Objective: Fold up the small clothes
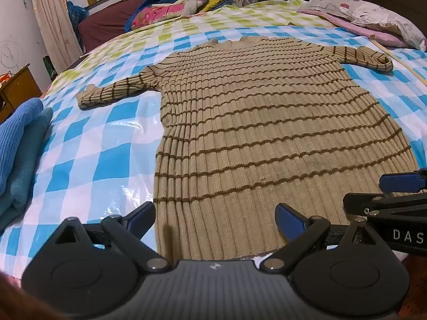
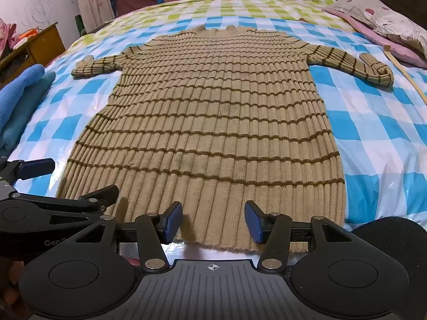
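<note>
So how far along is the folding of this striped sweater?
Done: the sweater lies flat on the bed, sleeves out, and a blue stack sits to the left. In hand: nothing; left gripper and right gripper are open at the hem. Left: every fold.

left gripper (image 1: 214,220): matte black, blue pads, silver rivets, ribbed grey plate | right gripper (image 2: 212,222): same build, crosshair mark, "DAS" lettering on its side
</note>
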{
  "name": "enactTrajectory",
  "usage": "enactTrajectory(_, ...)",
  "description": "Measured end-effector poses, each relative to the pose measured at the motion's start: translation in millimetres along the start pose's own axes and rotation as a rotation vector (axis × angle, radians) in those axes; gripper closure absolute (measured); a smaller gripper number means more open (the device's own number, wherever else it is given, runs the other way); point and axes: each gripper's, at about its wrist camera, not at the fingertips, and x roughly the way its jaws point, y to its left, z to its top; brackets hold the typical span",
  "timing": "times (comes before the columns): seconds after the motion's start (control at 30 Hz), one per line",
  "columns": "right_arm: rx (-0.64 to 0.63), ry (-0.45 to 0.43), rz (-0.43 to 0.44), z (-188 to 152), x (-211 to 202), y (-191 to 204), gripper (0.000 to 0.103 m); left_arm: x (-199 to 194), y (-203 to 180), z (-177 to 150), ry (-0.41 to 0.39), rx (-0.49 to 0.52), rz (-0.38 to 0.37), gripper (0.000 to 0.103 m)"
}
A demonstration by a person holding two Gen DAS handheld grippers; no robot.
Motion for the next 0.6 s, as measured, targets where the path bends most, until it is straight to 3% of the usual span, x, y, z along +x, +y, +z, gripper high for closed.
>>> enactTrajectory(0.6, -0.001, -0.003, 0.000, -0.3, -0.7, -1.3, 0.046, 0.1, -0.2, -0.1, 0.006, -0.008, -0.012, 0.002)
